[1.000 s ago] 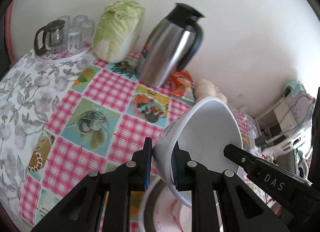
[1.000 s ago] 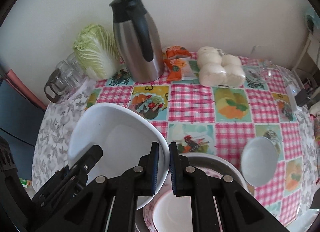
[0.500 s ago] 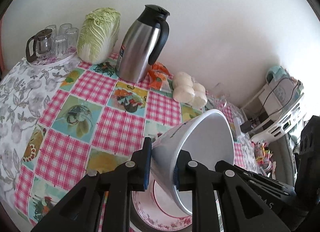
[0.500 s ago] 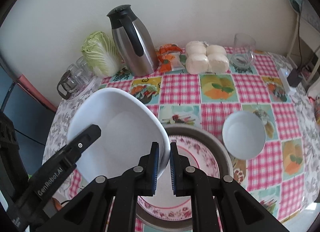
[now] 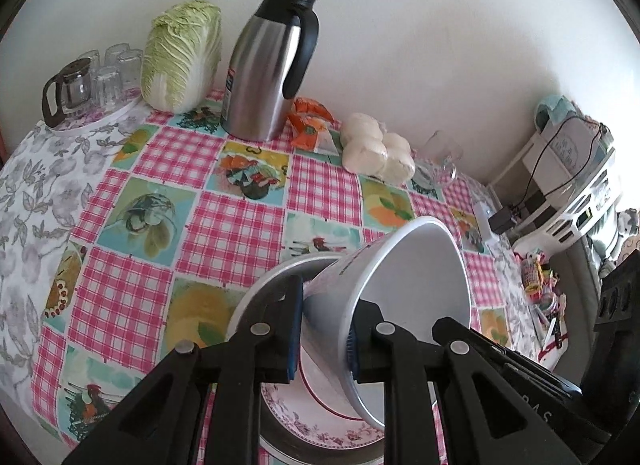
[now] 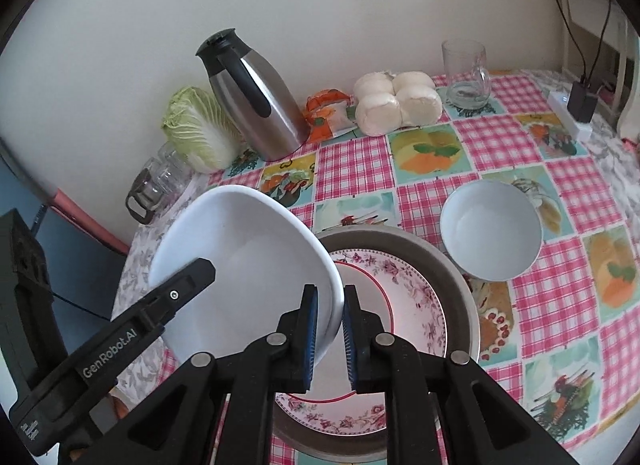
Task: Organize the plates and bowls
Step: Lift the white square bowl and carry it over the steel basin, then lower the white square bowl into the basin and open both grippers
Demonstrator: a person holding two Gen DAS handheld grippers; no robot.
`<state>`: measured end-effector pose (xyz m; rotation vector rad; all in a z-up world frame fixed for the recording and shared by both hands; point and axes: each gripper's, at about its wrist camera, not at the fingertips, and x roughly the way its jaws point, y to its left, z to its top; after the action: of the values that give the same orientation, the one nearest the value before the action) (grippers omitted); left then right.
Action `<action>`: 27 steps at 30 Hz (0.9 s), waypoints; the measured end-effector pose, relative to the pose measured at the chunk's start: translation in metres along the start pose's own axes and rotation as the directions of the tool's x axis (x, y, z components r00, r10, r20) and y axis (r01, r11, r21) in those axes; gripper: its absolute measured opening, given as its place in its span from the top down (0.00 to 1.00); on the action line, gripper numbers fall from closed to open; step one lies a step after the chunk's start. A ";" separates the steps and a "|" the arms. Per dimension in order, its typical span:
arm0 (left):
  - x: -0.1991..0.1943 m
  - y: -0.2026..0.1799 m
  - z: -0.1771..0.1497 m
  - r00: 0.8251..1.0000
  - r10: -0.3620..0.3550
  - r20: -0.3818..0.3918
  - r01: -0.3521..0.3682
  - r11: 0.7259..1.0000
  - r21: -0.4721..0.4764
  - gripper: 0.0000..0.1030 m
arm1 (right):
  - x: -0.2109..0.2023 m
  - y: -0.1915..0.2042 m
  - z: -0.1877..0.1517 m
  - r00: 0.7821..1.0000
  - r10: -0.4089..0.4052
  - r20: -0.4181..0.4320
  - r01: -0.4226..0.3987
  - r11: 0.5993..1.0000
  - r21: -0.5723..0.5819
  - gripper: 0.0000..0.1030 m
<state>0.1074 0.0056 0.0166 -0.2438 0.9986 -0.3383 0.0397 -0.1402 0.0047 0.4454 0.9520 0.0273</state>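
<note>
Both grippers carry one large white round bowl [image 6: 244, 265] between them, tilted, above the stack at the bottom centre of the right wrist view: a white plate with a pink flower border and red ring [image 6: 404, 305] lying inside a wide grey metal basin [image 6: 460, 285]. The left gripper [image 5: 324, 329] pinches the bowl's wall, one blue pad outside and the other inside, low in the middle of its own view. The right gripper [image 6: 330, 329] straddles the rim on the opposite side, and its jaws are opening slightly, though the rim still sits between the pads and appears touched by them. A smaller white bowl [image 6: 491, 228] stands alone on the pink checked tablecloth [image 6: 352, 169], at the right of that view, just beside the basin. The step in hand looks like bringing the big bowl over to be stacked on the flowered plate. The next move likely calls for levelling the bowl, centring it over the plate and lowering it until its foot rests flat before either hand lets go; releasing one side early would probably let it swing or drop. The small bowl would then go inside it.
</note>
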 end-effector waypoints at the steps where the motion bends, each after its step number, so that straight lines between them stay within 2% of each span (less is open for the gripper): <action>1: 0.002 -0.002 -0.001 1.000 0.005 -0.008 -0.005 1.000 0.007 0.81 | 0.001 -0.005 -0.001 1.000 0.011 -0.002 -0.011 1.000 0.010 0.86; 12: 0.023 -0.025 -0.016 0.995 0.048 -0.085 -0.042 0.997 0.068 0.81 | 0.001 -0.038 -0.008 0.999 0.042 -0.021 -0.040 0.997 0.067 0.86; 20: 0.029 -0.023 -0.019 0.990 0.071 -0.121 -0.064 0.996 0.066 0.81 | 0.003 -0.039 -0.012 0.998 0.043 -0.040 -0.041 0.997 0.061 0.86; 27: 0.036 -0.023 -0.023 0.983 0.093 -0.156 -0.082 0.994 0.075 0.76 | 0.010 -0.039 -0.013 0.997 0.044 -0.065 -0.039 0.997 0.064 0.86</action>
<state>0.1017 -0.0311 -0.0152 -0.1117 1.1496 -0.3146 0.0285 -0.1691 -0.0250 0.5249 1.0113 0.0503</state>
